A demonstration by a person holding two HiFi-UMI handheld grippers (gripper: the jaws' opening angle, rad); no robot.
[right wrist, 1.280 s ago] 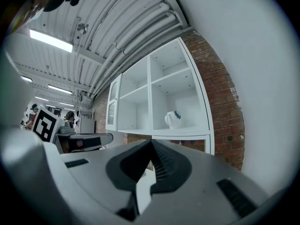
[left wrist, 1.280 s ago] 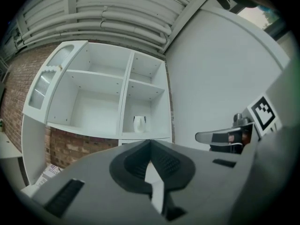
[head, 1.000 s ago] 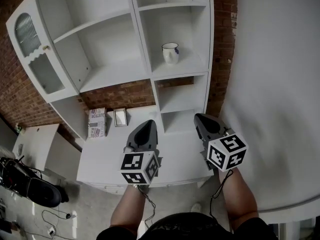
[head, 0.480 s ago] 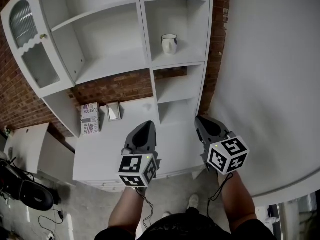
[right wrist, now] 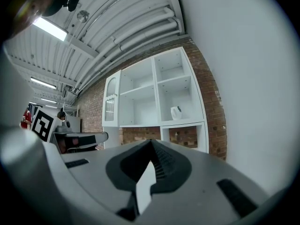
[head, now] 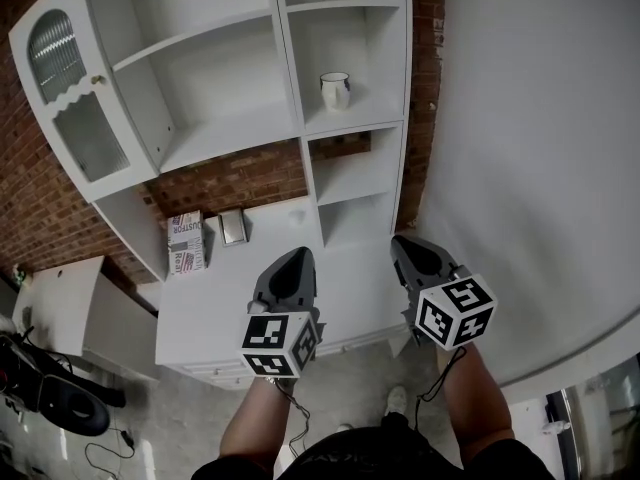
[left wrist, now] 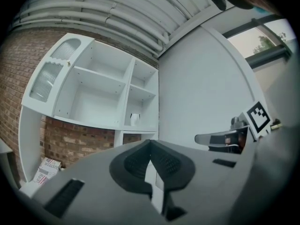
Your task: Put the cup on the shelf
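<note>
A white cup (head: 335, 89) with a dark mark stands upright on a shelf in the right column of the white shelf unit (head: 290, 88). It also shows small in the left gripper view as the cup (left wrist: 135, 119) and in the right gripper view as the cup (right wrist: 176, 112). My left gripper (head: 298, 260) and right gripper (head: 400, 241) hang side by side well below and in front of the unit, over the white counter (head: 220, 308). Both are shut, with nothing between their jaws. Neither touches the cup.
A printed box (head: 185, 242) and a small frame (head: 233, 226) stand at the back of the counter against the brick wall (head: 235, 180). A glass-fronted cabinet door (head: 70, 88) hangs open at the left. A white wall (head: 530, 148) runs along the right. Dark equipment (head: 45, 393) lies on the floor.
The view has drawn back a little from the shelf unit, and the cup looks smaller and farther off. Both grippers keep their places in the view and stay shut.
</note>
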